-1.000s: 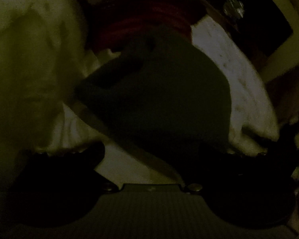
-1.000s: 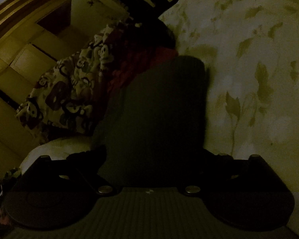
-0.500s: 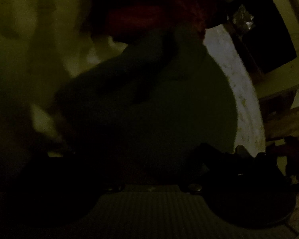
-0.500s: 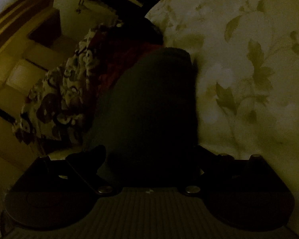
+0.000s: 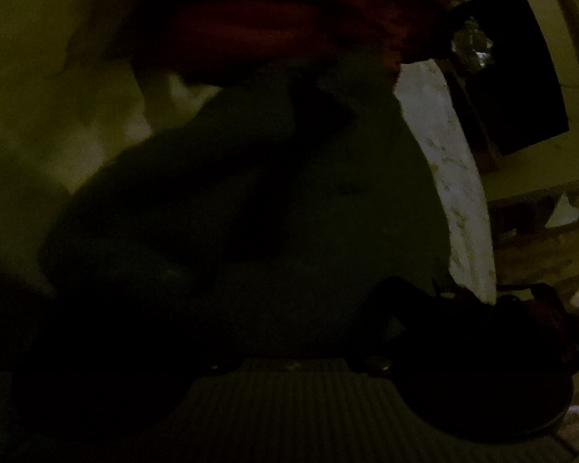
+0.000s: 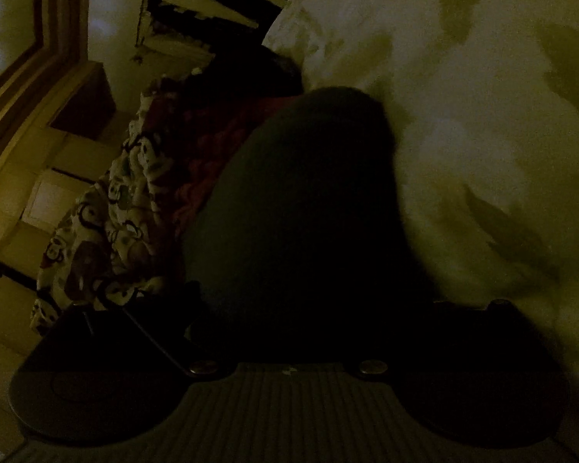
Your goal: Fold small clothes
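Dark garment (image 6: 301, 208) lying on floral bedspread (image 6: 482, 123), toward its left edge in the right wrist view, touching red cloth (image 6: 208, 154) and cartoon-print cloth (image 6: 112, 223) at that edge. Compared with 1.0 s ago: fills more of both views, hem hiding both sets of fingertips. Left gripper (image 5: 289, 332) now pushed in against garment (image 5: 289, 200); left half of that view gone nearly black. Jaw state of left gripper: cannot tell, too dark. Right gripper (image 6: 289, 332) against near hem; jaw state likewise cannot tell. Red cloth (image 5: 258, 27) beyond garment in the left view, as before.
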The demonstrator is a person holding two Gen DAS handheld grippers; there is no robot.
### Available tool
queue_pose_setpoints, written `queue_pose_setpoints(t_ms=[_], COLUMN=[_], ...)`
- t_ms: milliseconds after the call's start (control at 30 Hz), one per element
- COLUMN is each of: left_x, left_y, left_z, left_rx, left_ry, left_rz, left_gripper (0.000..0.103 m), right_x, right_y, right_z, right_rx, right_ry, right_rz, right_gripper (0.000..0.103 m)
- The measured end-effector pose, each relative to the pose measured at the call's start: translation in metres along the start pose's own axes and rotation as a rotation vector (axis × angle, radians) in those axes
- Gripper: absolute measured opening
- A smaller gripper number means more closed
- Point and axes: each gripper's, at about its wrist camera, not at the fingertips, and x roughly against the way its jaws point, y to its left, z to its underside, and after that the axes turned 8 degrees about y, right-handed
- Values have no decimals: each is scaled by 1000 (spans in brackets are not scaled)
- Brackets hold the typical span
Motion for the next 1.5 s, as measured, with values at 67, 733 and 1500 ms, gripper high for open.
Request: queue_pose_setpoints(t_ms=[67, 733, 1500], left_x=[3, 10, -29], left_y=[1, -55, -55], left_z=[1, 39, 81], left_rx=[-11, -182, -255], left_ry=[14, 196, 27], left_rz=[9, 114, 22], left_gripper=[103, 103, 102], right_x=[-3, 123, 124], right_y=[4, 16, 7], right_z=[-4, -52, -52], right_rx=[13, 42, 133], right_ry=[4, -143, -116], right_rz=[5, 87, 232], right_gripper=[103, 88, 103])
